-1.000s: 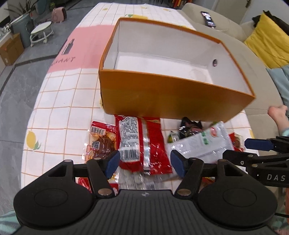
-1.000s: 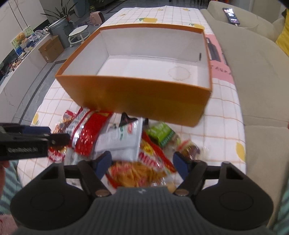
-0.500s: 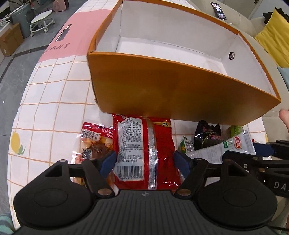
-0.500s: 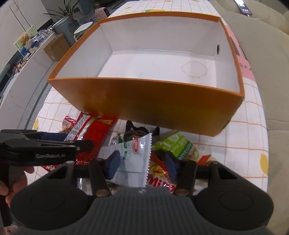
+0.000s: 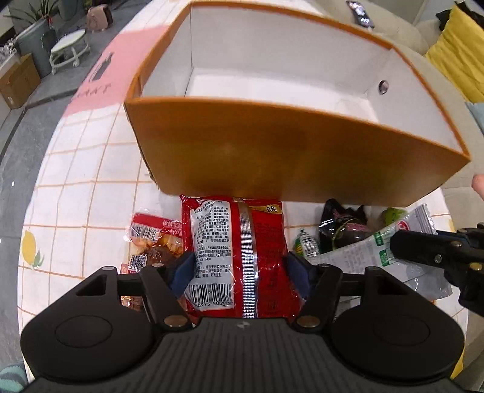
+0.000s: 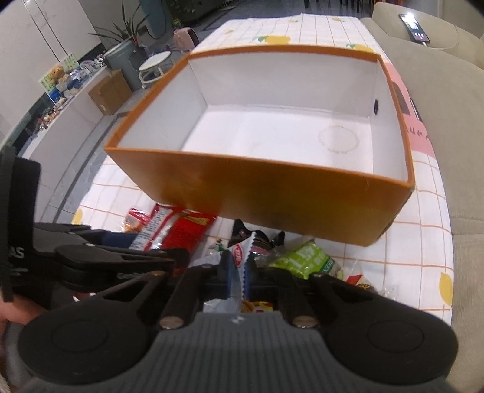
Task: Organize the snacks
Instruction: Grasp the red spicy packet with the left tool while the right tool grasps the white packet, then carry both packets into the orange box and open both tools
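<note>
An empty orange box (image 5: 290, 157) with a white inside stands on the checked tablecloth; it also shows in the right wrist view (image 6: 272, 193). Snack packets lie in a heap in front of it. My left gripper (image 5: 242, 269) is open with its fingers on either side of a red snack bag (image 5: 239, 251). My right gripper (image 6: 240, 275) is shut on a white and silver packet (image 6: 240, 257), which also shows at the right of the left wrist view (image 5: 372, 251). The left gripper shows at the left of the right wrist view (image 6: 121, 260).
A small red packet (image 5: 154, 238), a black packet (image 5: 341, 223) and a green packet (image 6: 305, 260) lie by the box. A beige sofa (image 6: 447, 99) with a phone (image 6: 414, 27) runs along the right. A yellow cushion (image 5: 459, 48) is behind.
Both grippers moved forward and lower toward the heap. My left fingers came to straddle the red bag. My right gripper closed on the white and silver packet.
</note>
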